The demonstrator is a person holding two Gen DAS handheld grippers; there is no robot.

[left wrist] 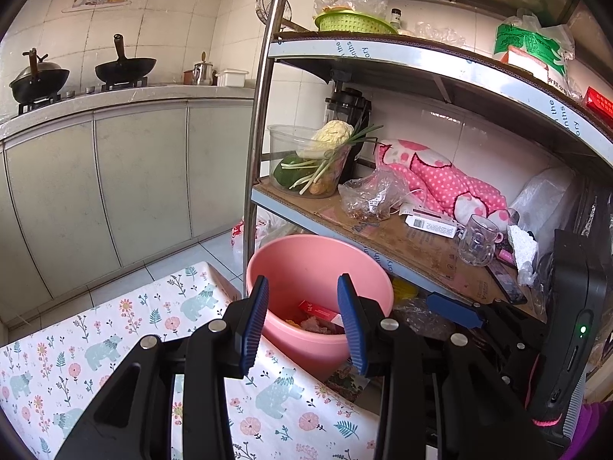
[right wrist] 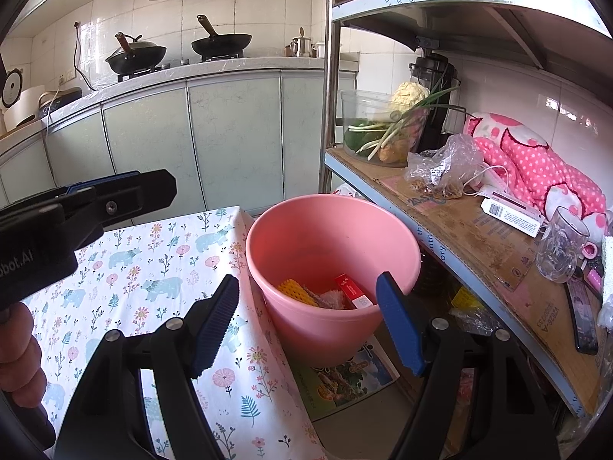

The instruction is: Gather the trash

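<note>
Two grippers up over the edge of a table, both aimed at a pink bucket (right wrist: 332,264).

Left gripper (left wrist: 302,322): blue pads apart, a middle-sized gap, nothing in between. Through the gap, just the inside of the bucket. Seen from the right side too, as a black arm low on the left, over the cloth, with a hand (right wrist: 19,356) under it.

Right gripper (right wrist: 306,322): blue pads spread wide, nothing pinched. Bucket rim right in the gap.

Bucket down on the floor, squeezed between the table and a metal shelf (right wrist: 459,226). On top of a picture book (right wrist: 345,379) lying flat.

Trash already at the bottom of the bucket: a red box (right wrist: 354,292), a yellow bumpy bit (right wrist: 293,291), and some pale crumpled stuff in the middle, too small to name.

Table cloth (right wrist: 153,268) white with bears and flowers, bare where visible.

On the shelf beside the bucket: a clear tub (right wrist: 367,122) with green onions and a pale lumpy vegetable, a crinkly clear bag (right wrist: 444,168), a white box with a barcode (right wrist: 511,216), a glass mug (right wrist: 561,245), a pink spotty cloth (right wrist: 536,161). All cluttered close together on brown cardboard.

Far back, two black pans (right wrist: 180,48) on a stove, over pale green cupboard doors.
</note>
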